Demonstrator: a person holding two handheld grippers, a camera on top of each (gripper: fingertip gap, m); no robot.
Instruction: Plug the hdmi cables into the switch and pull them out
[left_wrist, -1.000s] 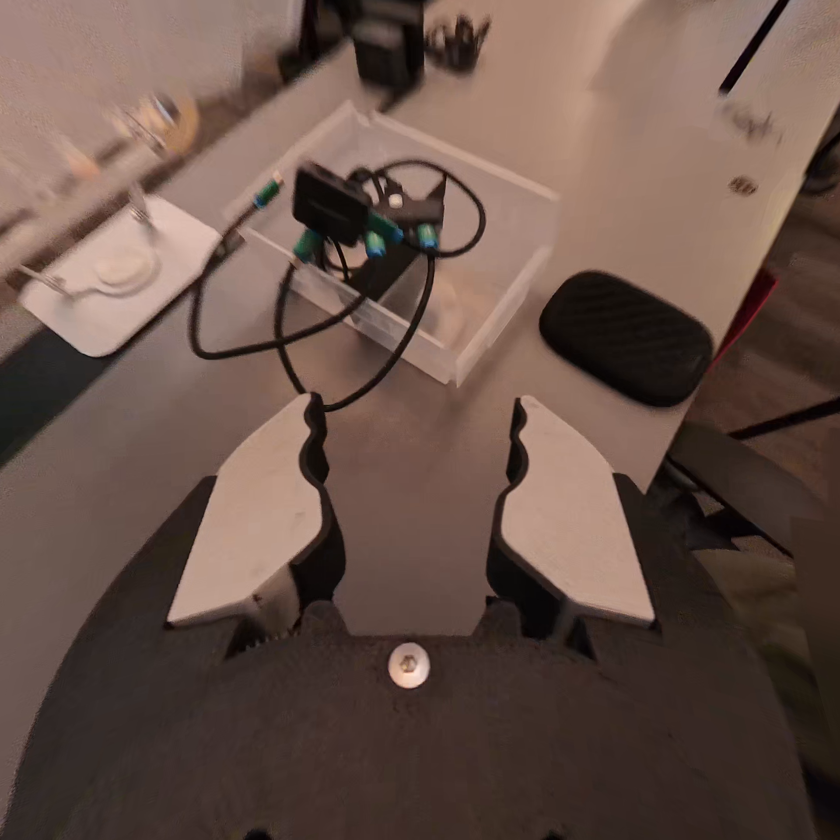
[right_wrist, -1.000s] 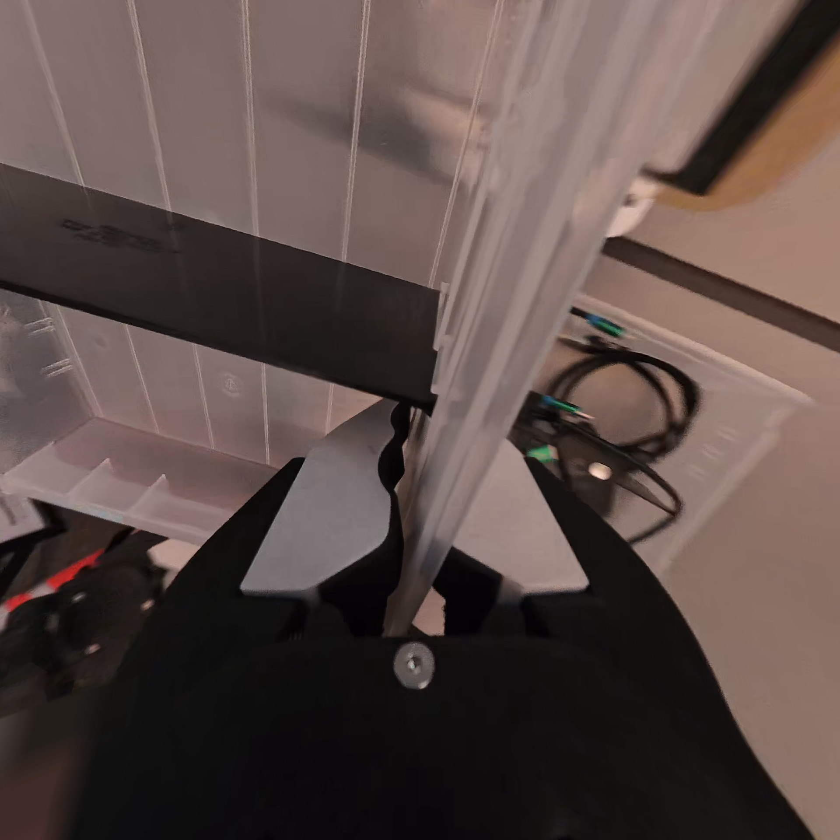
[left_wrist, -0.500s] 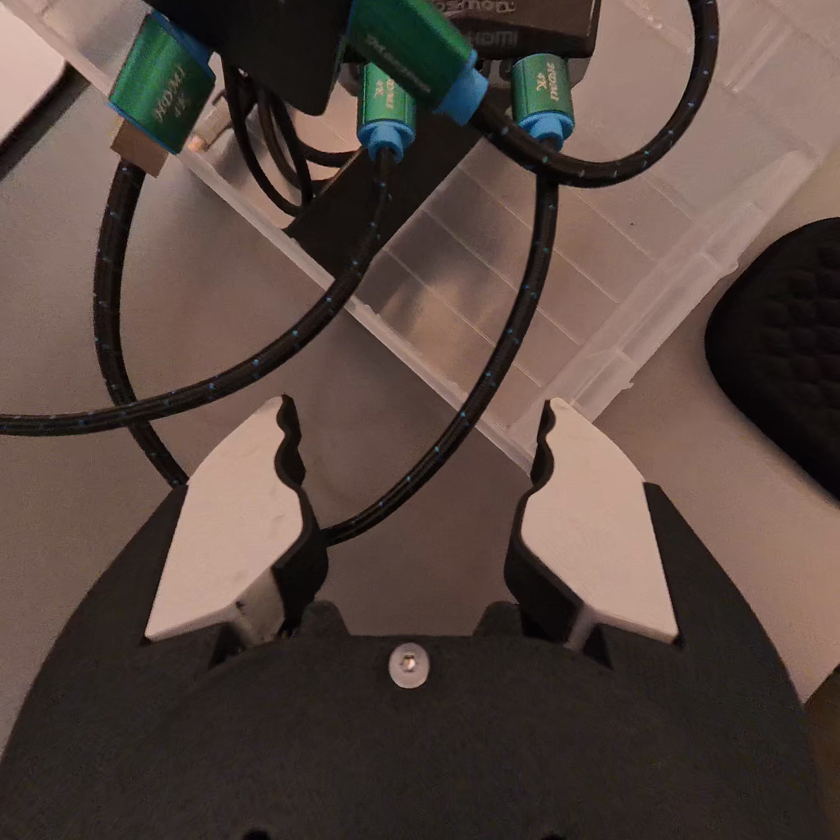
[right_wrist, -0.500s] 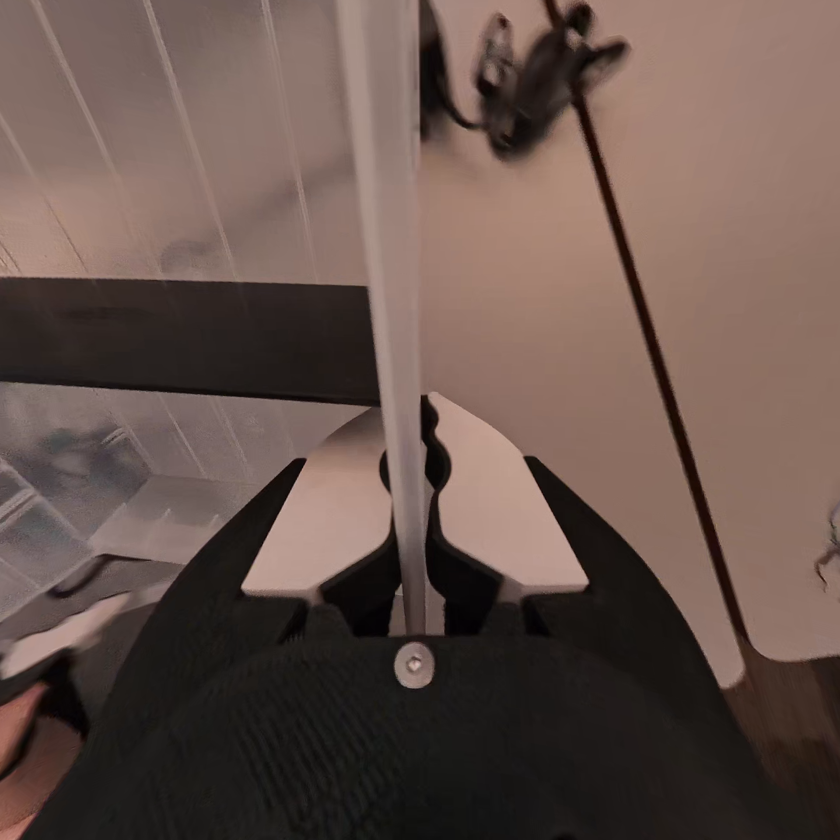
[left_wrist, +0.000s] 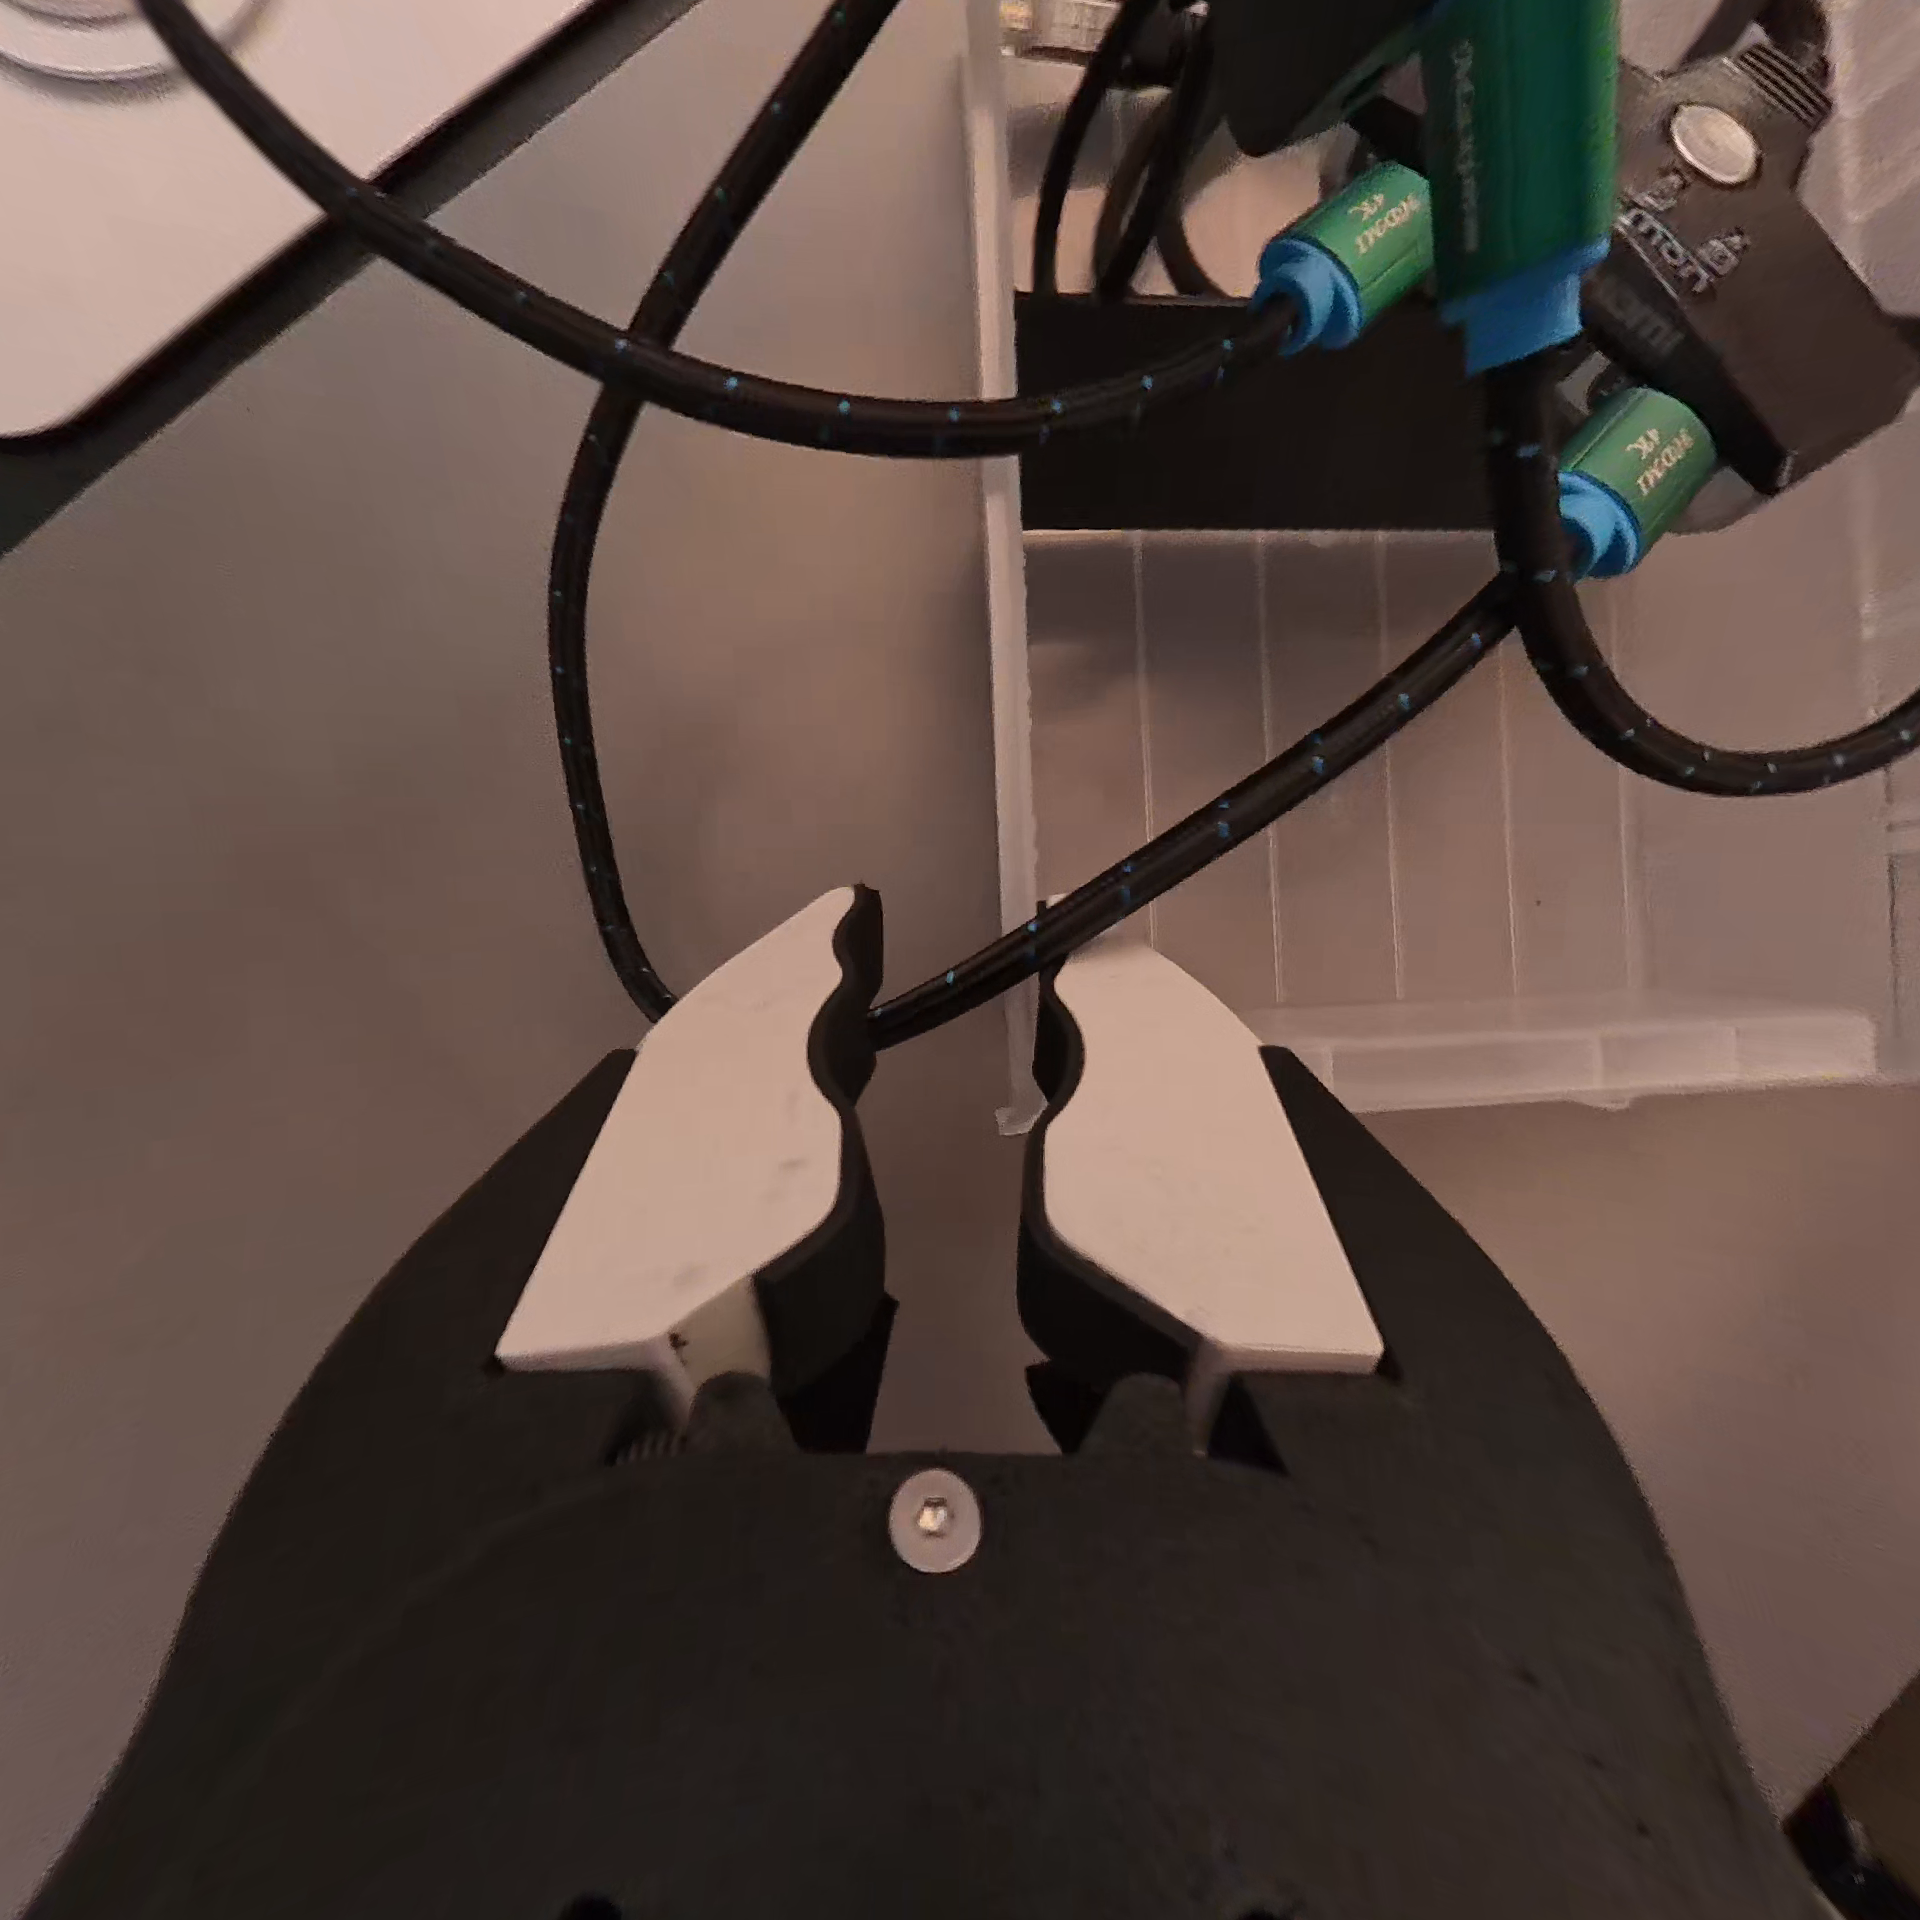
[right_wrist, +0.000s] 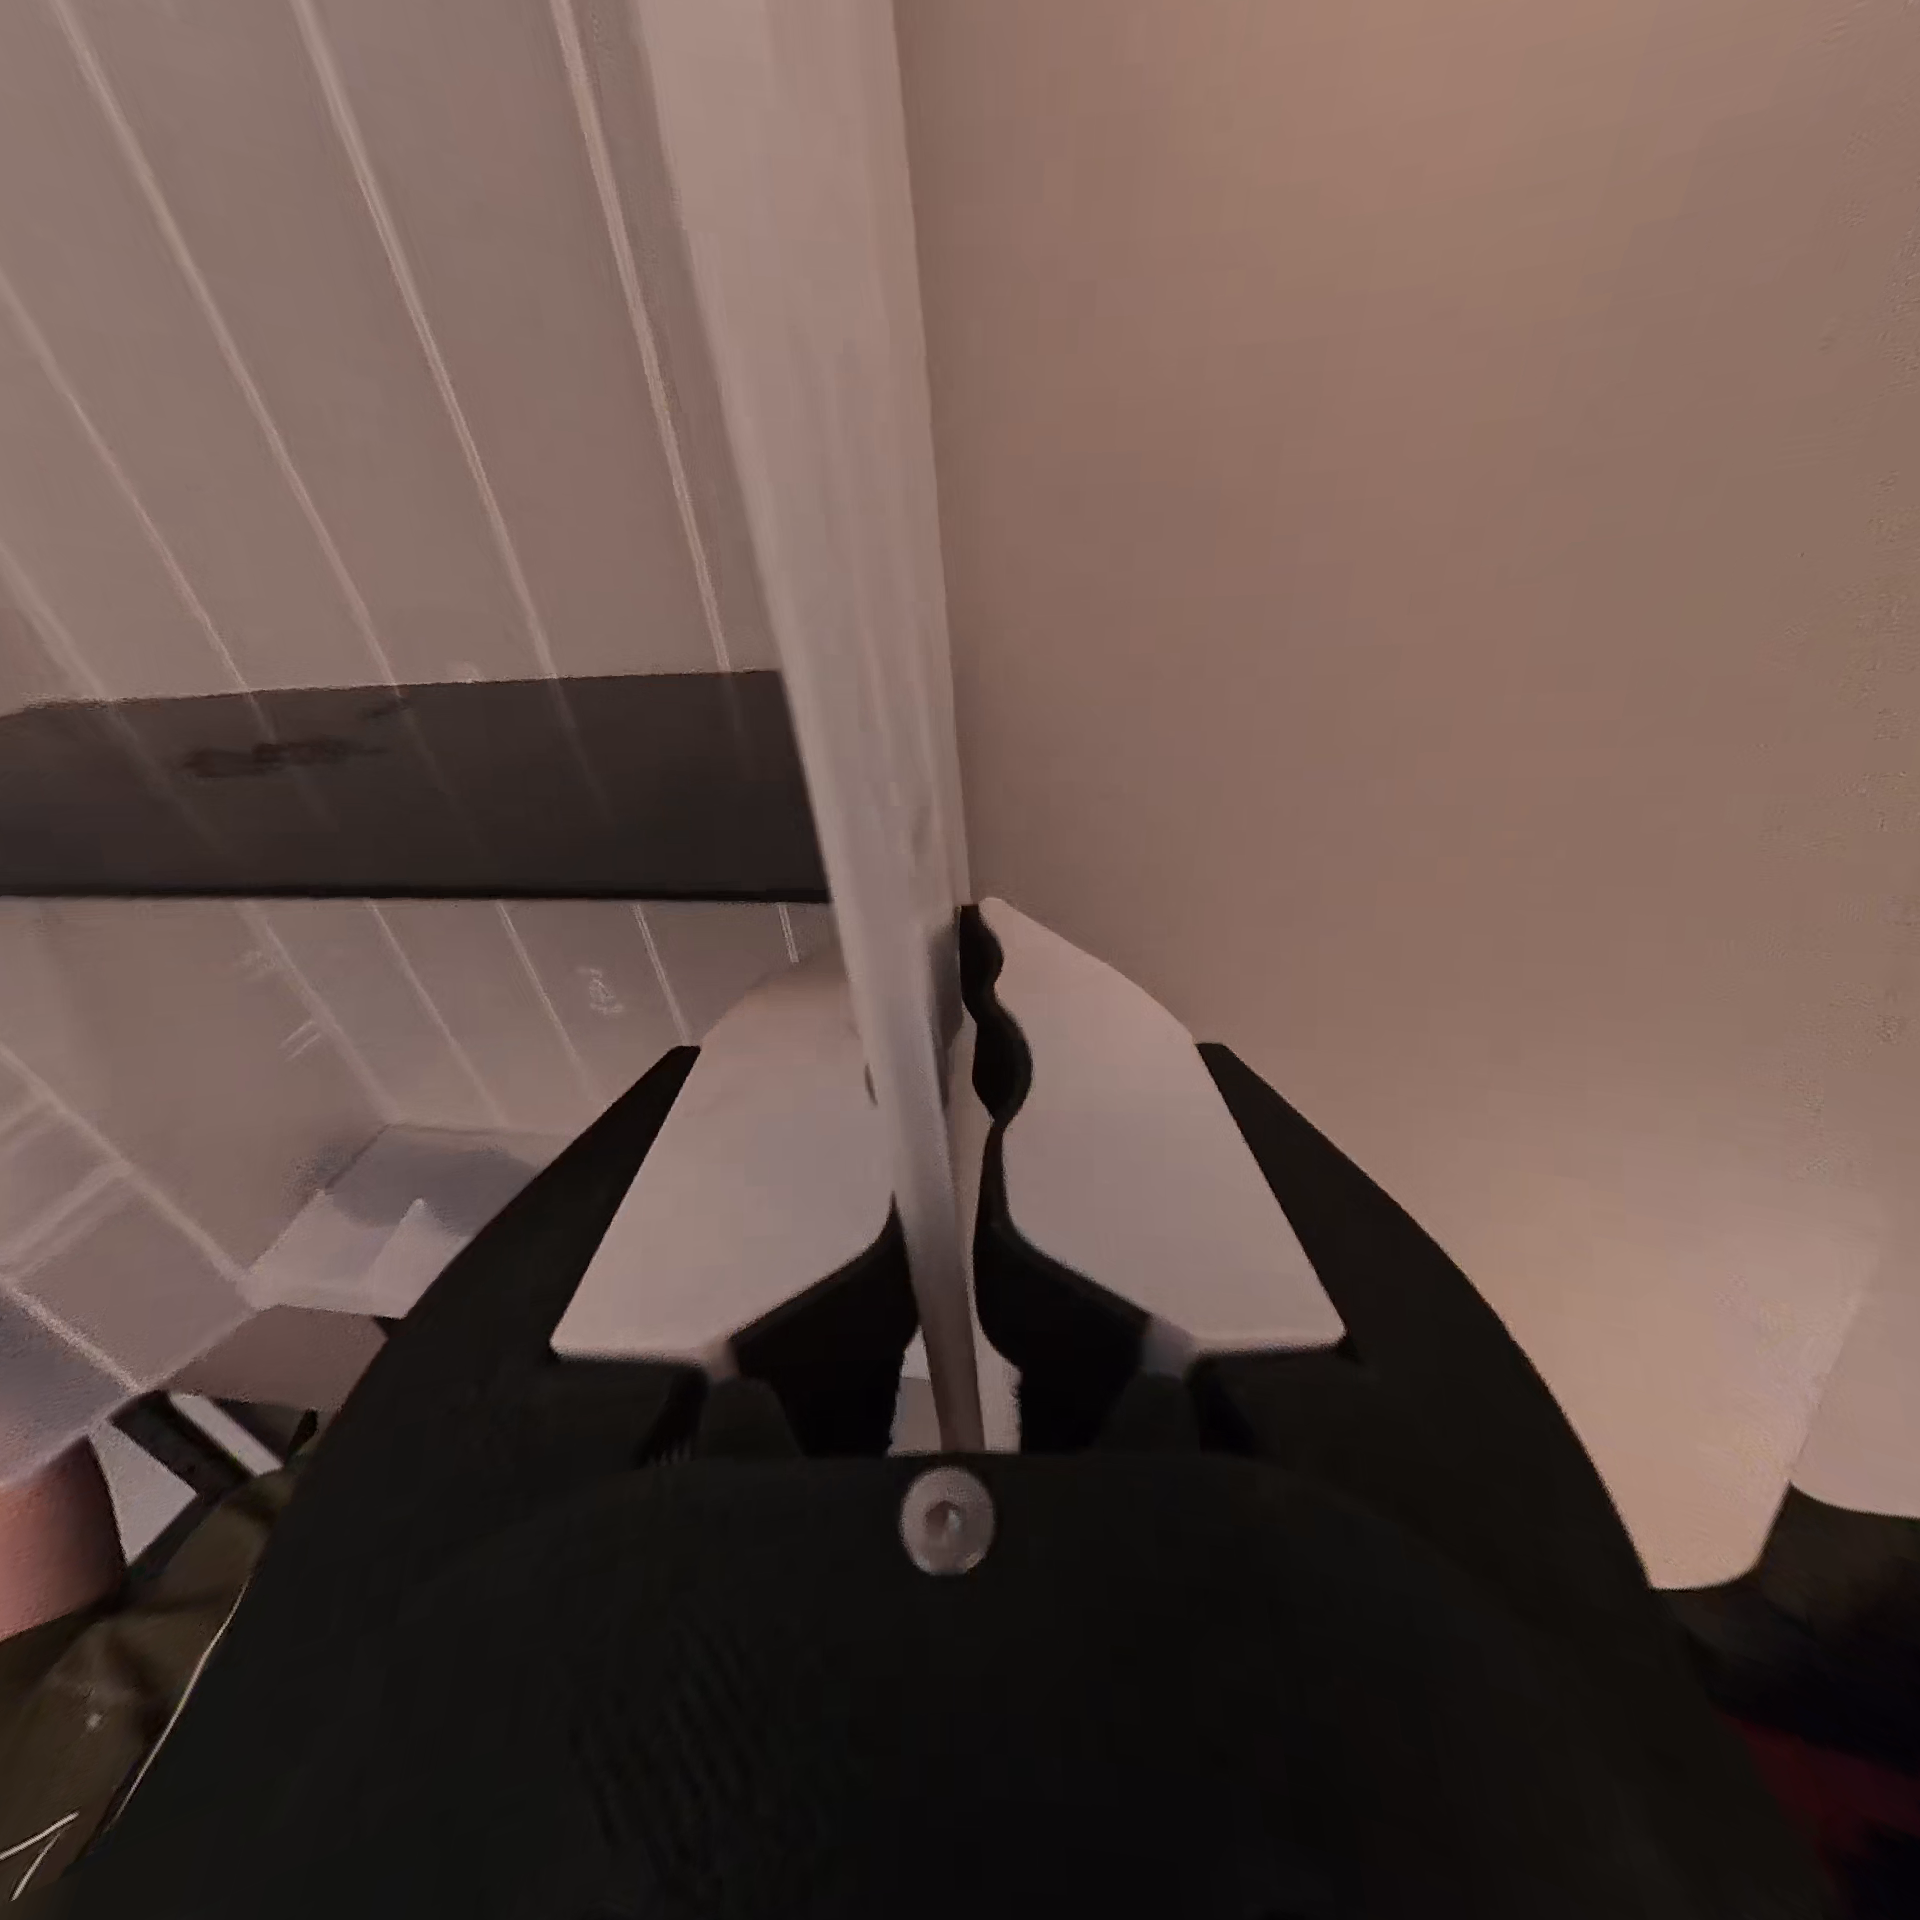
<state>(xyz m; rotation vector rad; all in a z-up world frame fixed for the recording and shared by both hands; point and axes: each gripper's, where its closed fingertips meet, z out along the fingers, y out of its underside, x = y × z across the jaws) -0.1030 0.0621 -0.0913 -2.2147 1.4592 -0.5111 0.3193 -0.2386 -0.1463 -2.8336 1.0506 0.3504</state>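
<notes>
In the left wrist view a black HDMI switch (left_wrist: 1704, 343) lies in a clear plastic box (left_wrist: 1455, 831). Two green plugs (left_wrist: 1361, 249) (left_wrist: 1631, 457) are in the switch, and a third green plug (left_wrist: 1507, 156) lies over it. Black braided cables (left_wrist: 727, 384) loop out over the box wall (left_wrist: 1003, 623). My left gripper (left_wrist: 956, 914) is narrowed but still open. The box wall's corner stands against its right finger, and one cable (left_wrist: 1143, 883) crosses the gap and touches the left finger. My right gripper (right_wrist: 940, 925) is shut on another wall of the clear box (right_wrist: 831, 520).
A white flat pad (left_wrist: 156, 208) lies on the grey table (left_wrist: 312, 831) at the far left. A black bar (right_wrist: 416, 790) shows through the box wall in the right wrist view. The pale tabletop (right_wrist: 1455, 623) spreads to the right of the box.
My left gripper has swung to the box's wall and its jaws have narrowed around the wall and one cable. My right gripper keeps its grip on the box wall; its view has turned.
</notes>
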